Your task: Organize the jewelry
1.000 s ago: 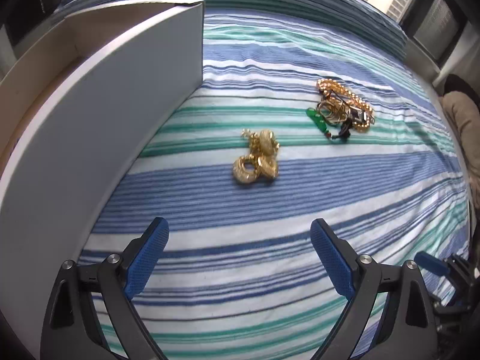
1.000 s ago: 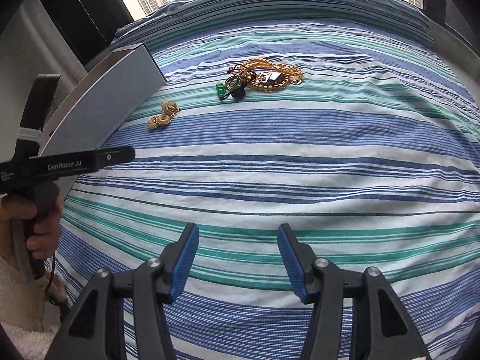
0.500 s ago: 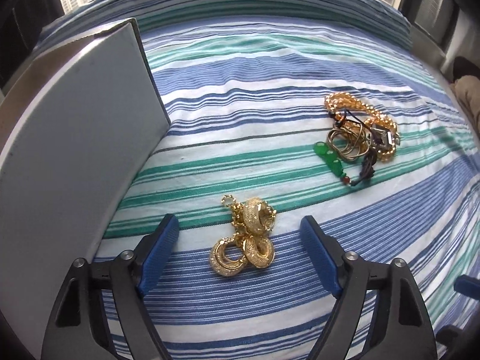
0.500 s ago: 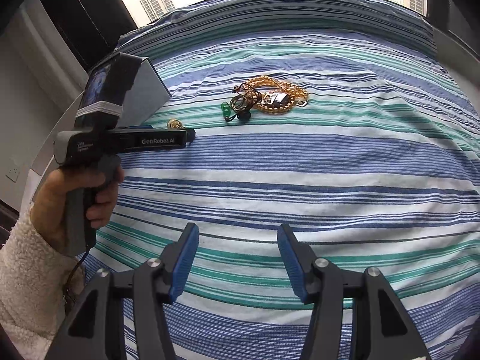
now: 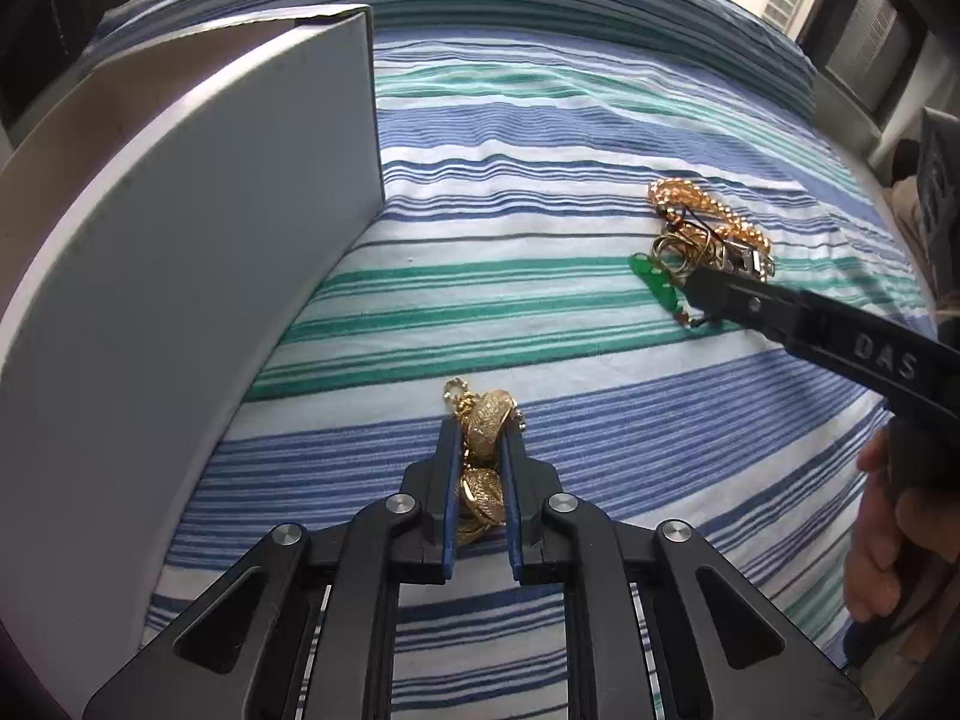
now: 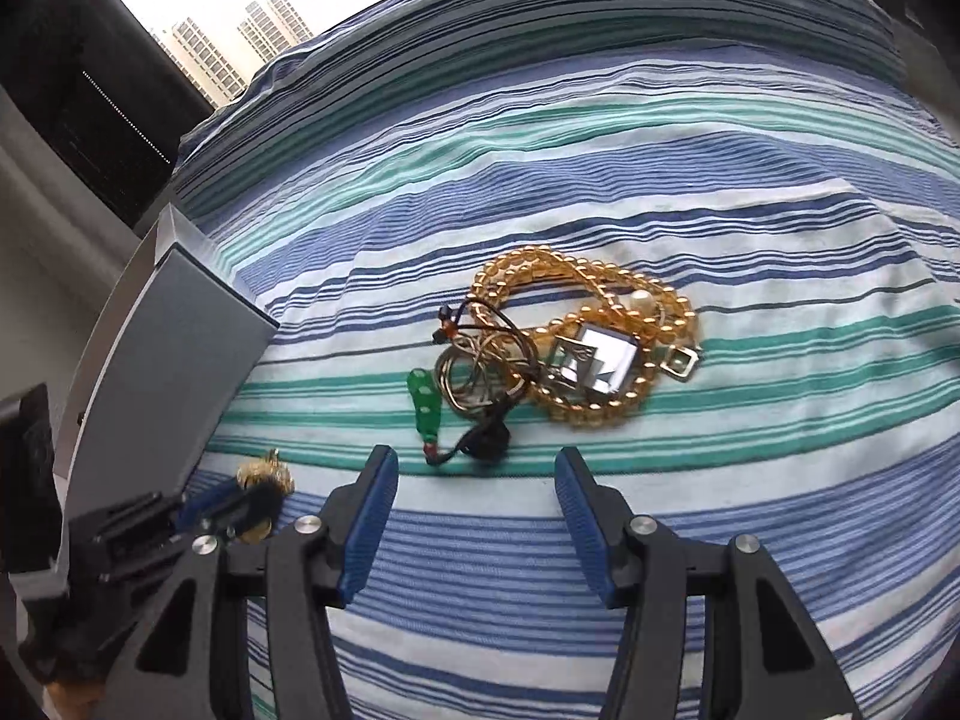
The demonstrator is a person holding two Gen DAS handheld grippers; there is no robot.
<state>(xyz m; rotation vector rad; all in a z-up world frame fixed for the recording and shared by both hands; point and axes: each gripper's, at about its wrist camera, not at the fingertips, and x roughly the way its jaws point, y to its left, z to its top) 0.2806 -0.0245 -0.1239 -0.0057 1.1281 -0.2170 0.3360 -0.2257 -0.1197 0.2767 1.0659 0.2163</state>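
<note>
A cluster of gold earrings and chain (image 5: 489, 414) lies on the striped bedspread (image 5: 540, 192). My left gripper (image 5: 480, 429) points down over it, its jaws closing, the blue pads pressed against the gold pieces between them. A tangled pile (image 6: 576, 354) of amber beads, thin rings, a square mirrored pendant and a green pendant (image 6: 425, 405) lies farther right. My right gripper (image 6: 475, 459) hangs open just short of that pile, with nothing between its fingers. In the right wrist view the left gripper (image 6: 228, 510) and gold cluster (image 6: 264, 474) sit at the lower left.
A grey open box (image 5: 180, 240) stands on the bed to the left, its wall close beside the left gripper; the right wrist view shows the box (image 6: 174, 348) too. A person's hand (image 5: 888, 540) holds the right tool. Windows lie beyond the bed.
My left gripper came down over the gold cluster and closed from wide open onto it. My right gripper swept forward to the tangled pile, its jaws staying open.
</note>
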